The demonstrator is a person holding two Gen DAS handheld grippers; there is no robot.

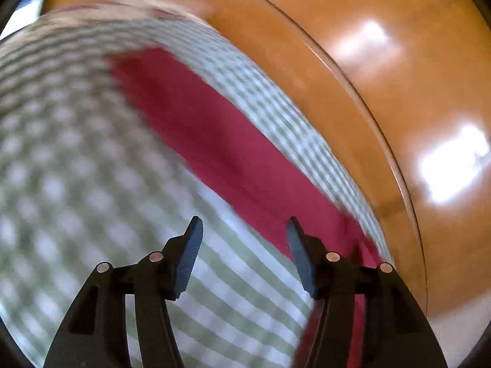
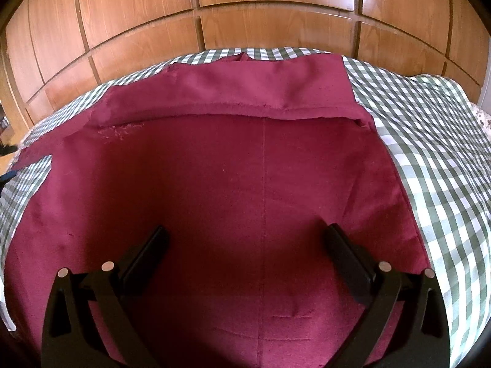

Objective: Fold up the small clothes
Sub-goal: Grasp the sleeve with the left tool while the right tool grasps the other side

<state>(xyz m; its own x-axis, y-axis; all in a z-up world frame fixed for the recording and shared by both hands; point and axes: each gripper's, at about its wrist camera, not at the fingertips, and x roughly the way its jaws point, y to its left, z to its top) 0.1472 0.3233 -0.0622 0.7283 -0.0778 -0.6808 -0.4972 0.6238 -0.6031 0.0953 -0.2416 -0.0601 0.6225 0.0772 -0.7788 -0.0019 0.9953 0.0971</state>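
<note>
The red garment (image 2: pixel 233 165) is spread flat on the checked cloth (image 2: pixel 429 141) (far edge folded over). Both the left gripper (image 1: pixel 245 230) and right gripper (image 2: pixel 245 239) are spread, pinching nothing.

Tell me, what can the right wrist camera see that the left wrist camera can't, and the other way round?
Only the right wrist view shows the whole spread of the maroon garment: its folded-over far edge, a centre seam, and the panelled wooden wall behind, all sharp. The right gripper hangs open over the cloth.

Only the left wrist view shows a glossy, curved wooden surface beside the cloth; the picture is motion-blurred. The left gripper stands open, holding nothing.

Both show the maroon garment lying on the green-and-white checked cloth, and open black fingers.
</note>
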